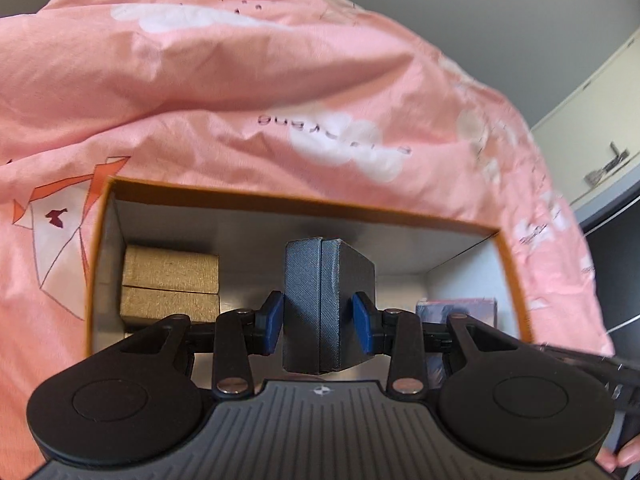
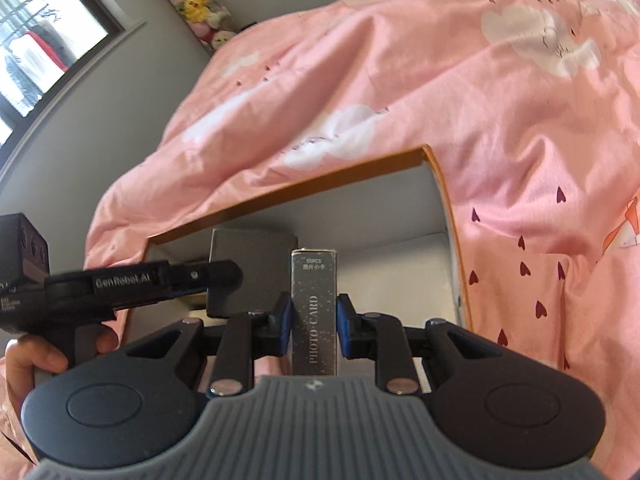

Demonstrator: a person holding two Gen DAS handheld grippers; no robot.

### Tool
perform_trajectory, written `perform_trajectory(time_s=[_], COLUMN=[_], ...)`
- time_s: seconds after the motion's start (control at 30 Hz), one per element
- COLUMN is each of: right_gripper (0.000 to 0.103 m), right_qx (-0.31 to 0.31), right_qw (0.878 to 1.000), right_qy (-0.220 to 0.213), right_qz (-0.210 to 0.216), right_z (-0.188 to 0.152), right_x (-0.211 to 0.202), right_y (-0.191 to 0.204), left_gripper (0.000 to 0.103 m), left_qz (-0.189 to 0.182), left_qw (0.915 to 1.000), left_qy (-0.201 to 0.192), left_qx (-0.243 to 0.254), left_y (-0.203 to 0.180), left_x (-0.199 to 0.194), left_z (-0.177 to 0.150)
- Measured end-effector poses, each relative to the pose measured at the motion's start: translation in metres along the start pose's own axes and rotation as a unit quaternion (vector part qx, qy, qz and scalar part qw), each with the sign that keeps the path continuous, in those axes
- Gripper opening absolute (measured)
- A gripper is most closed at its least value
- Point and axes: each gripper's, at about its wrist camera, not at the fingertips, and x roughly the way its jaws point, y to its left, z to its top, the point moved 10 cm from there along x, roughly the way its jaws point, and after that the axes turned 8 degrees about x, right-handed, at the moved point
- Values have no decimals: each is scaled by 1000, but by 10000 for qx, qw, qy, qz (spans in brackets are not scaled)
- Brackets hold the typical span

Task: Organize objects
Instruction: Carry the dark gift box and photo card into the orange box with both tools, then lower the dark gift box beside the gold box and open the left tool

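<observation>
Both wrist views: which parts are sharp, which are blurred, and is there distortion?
Left wrist view: the blue-grey case is sharp, the pink quilt smeared, edges bent by fisheye. Right wrist view: the photo card box reads clearly, the window is overexposed.

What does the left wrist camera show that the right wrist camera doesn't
Only the left wrist view shows the left gripper clamped on a dark blue case, with two gold boxes stacked in the storage box's far left corner, plus a cabinet handle.

Only the right wrist view shows the right gripper clamped on a slim photo card box, a window and a tube of plush toys.

Both show the orange-rimmed storage box on the pink duvet.
</observation>
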Motion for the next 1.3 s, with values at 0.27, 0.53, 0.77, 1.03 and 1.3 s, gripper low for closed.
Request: perform_trajectory(time_s=[0.27,0.53,0.77,1.03,1.3], right_gripper=[24,24,24,24,24], right_qx=[60,36,-88,-494,-346], right_qw=[9997,9995,9992,9973,9973], right_qy=[232,278,335,429,593], right_qz=[-40,-122,-195,-331,-257], right_z=[3,4,6,6,2], right_x=[28,40,54,76,88], right_y=[-10,-8,1,26,32], left_gripper=[43,51,51,51,51], left_qz=[369,896,825,842,766], left_qw=[9987,9922,9936,9936,9945], left_qy=[224,57,-301,-374,-242], left_qx=[269,860,710,654,675], left_y=[5,1,4,12,12], left_x=[14,2,-27,-48,-45], left_z=[-3,3,14,15,4])
